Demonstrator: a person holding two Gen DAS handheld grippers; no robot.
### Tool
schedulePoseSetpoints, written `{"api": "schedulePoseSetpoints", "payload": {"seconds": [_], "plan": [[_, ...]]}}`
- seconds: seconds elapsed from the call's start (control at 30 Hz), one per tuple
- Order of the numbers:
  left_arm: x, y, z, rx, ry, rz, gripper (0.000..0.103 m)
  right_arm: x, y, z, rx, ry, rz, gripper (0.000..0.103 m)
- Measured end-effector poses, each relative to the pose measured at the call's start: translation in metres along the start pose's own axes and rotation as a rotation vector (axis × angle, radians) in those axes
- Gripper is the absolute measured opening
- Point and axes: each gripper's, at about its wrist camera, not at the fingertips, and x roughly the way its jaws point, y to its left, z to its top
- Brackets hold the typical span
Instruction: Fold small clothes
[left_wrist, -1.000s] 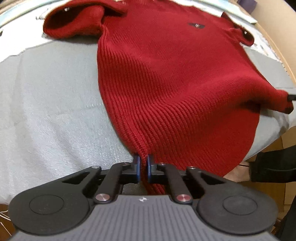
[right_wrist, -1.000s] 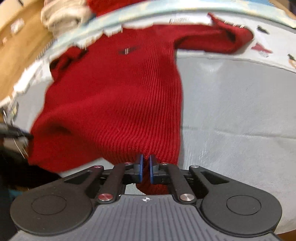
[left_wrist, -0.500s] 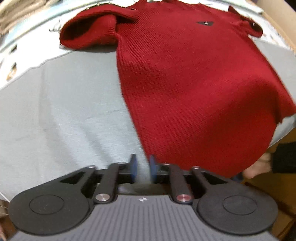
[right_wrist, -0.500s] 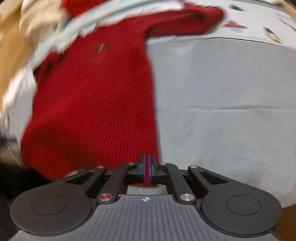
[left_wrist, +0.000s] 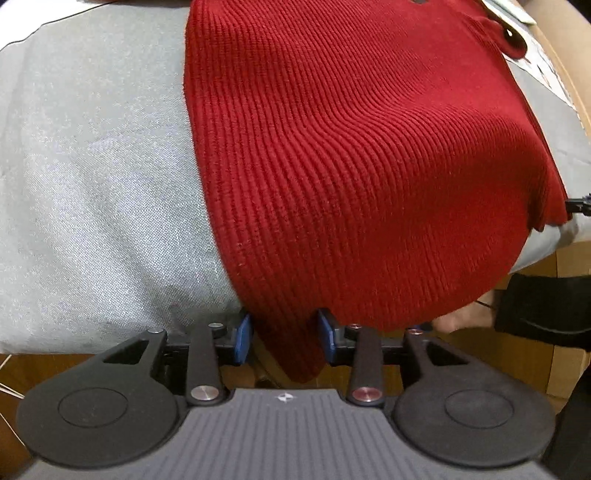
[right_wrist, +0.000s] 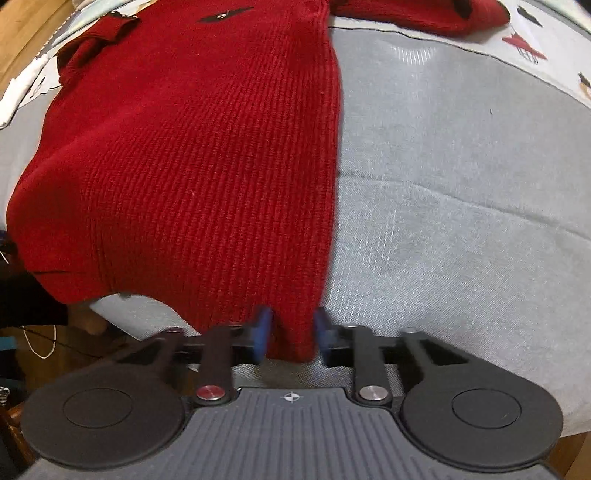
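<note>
A red ribbed knit sweater (left_wrist: 351, 147) lies flat on the grey cloth-covered table (left_wrist: 92, 166), its hem at the near edge. My left gripper (left_wrist: 284, 339) is open, its blue pads either side of the hem's left corner, which hangs loose between them. In the right wrist view the same sweater (right_wrist: 192, 155) fills the left half, with a small dark chest logo (right_wrist: 223, 15) at the top. My right gripper (right_wrist: 290, 334) is open with the hem's right corner hanging loose between its pads.
A patterned white cloth (right_wrist: 535, 40) lies under the grey one at the far side. The sweater's right sleeve (right_wrist: 424, 13) stretches off to the far right. A dark-sleeved hand (left_wrist: 517, 314) shows below the table edge. Wooden floor lies beyond the near table edge.
Both grippers held the sweater's hem corners, then opened and let them go, the left first. The sweater now lies flat and the grippers sit closer to the table edge.
</note>
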Motion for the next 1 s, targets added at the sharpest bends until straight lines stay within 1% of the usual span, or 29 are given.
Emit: {"api": "schedulePoseSetpoints", "payload": {"seconds": [0.03, 0.07, 0.1, 0.17, 0.2, 0.23, 0.27, 0.3, 0.37, 0.4, 0.43, 0.47, 0.5, 0.57, 0.6, 0.63, 0.67, 0.7, 0.73, 0.77, 0.8, 0.83, 0.87, 0.9, 0.93, 1.0], "plan": [[0.001, 0.001, 0.003, 0.01, -0.007, 0.009, 0.038, -0.002, 0.0, -0.001, 0.0, -0.006, 0.008, 0.01], [0.0, -0.001, 0.003, 0.03, -0.019, 0.018, 0.023, -0.005, 0.0, -0.001, -0.004, -0.016, 0.013, 0.009], [-0.003, -0.003, 0.003, 0.058, -0.033, 0.025, 0.016, -0.01, 0.0, -0.002, -0.008, -0.027, 0.017, 0.008], [-0.015, -0.008, -0.003, 0.124, -0.067, 0.052, 0.009, -0.023, -0.002, -0.003, -0.003, -0.072, 0.041, 0.008], [-0.022, -0.01, -0.005, 0.15, -0.092, 0.06, 0.008, -0.034, -0.003, -0.003, 0.009, -0.112, 0.061, 0.007], [-0.031, -0.01, -0.007, 0.17, -0.127, 0.069, 0.008, -0.05, -0.005, -0.004, 0.026, -0.171, 0.088, 0.007], [-0.046, -0.008, -0.01, 0.179, -0.18, 0.081, 0.007, -0.071, -0.008, -0.007, 0.043, -0.254, 0.127, 0.007], [-0.062, -0.004, -0.012, 0.168, -0.237, 0.072, 0.007, -0.095, -0.014, -0.012, 0.07, -0.356, 0.185, 0.006], [-0.092, 0.012, -0.019, 0.128, -0.342, 0.029, 0.007, -0.131, -0.03, -0.023, 0.139, -0.515, 0.294, 0.006], [-0.101, 0.018, -0.021, 0.114, -0.372, 0.03, 0.007, -0.139, -0.036, -0.028, 0.162, -0.552, 0.323, 0.006], [-0.104, 0.024, -0.023, 0.102, -0.38, 0.05, 0.007, -0.141, -0.04, -0.029, 0.175, -0.556, 0.321, 0.006], [-0.099, 0.028, -0.022, 0.095, -0.359, 0.082, 0.007, -0.135, -0.041, -0.028, 0.181, -0.516, 0.284, 0.006], [-0.091, 0.028, -0.021, 0.108, -0.326, 0.119, 0.007, -0.123, -0.038, -0.025, 0.17, -0.448, 0.226, 0.006], [-0.07, 0.014, -0.019, 0.193, -0.259, 0.183, 0.008, -0.093, -0.026, -0.018, 0.106, -0.292, 0.11, 0.006], [-0.061, 0.009, -0.019, 0.23, -0.226, 0.201, 0.008, -0.079, -0.019, -0.015, 0.062, -0.223, 0.061, 0.006], [-0.054, 0.007, -0.02, 0.255, -0.195, 0.214, 0.01, -0.062, -0.01, -0.013, 0.014, -0.15, 0.008, 0.006], [-0.047, 0.005, -0.02, 0.279, -0.167, 0.242, 0.014, -0.05, -0.002, -0.012, -0.018, -0.097, -0.025, 0.006], [-0.045, 0.006, -0.02, 0.294, -0.156, 0.275, 0.022, -0.041, 0.003, -0.01, -0.048, -0.06, -0.059, 0.006], [-0.043, 0.007, -0.02, 0.298, -0.16, 0.308, 0.029, -0.037, 0.007, -0.009, -0.064, -0.048, -0.085, 0.008], [-0.044, 0.009, -0.019, 0.291, -0.174, 0.324, 0.046, -0.037, 0.008, -0.006, -0.064, -0.053, -0.114, 0.008], [-0.047, 0.01, -0.018, 0.282, -0.201, 0.328, 0.051, -0.039, 0.007, -0.003, -0.051, -0.075, -0.137, 0.011], [-0.048, 0.009, -0.018, 0.273, -0.225, 0.321, 0.052, -0.045, 0.003, -0.001, -0.031, -0.112, -0.16, 0.018], [-0.053, 0.013, -0.014, 0.259, -0.247, 0.305, 0.052, -0.05, 0.001, 0.001, -0.018, -0.149, -0.167, 0.022], [-0.053, 0.014, -0.013, 0.246, -0.26, 0.285, 0.052, -0.055, 0.0, 0.003, -0.009, -0.188, -0.166, 0.029], [-0.052, 0.015, -0.013, 0.24, -0.265, 0.266, 0.052, -0.057, 0.0, 0.003, -0.009, -0.211, -0.159, 0.031], [-0.043, 0.01, -0.011, 0.238, -0.249, 0.223, 0.052, -0.057, 0.006, 0.004, -0.029, -0.23, -0.13, 0.032]]}}
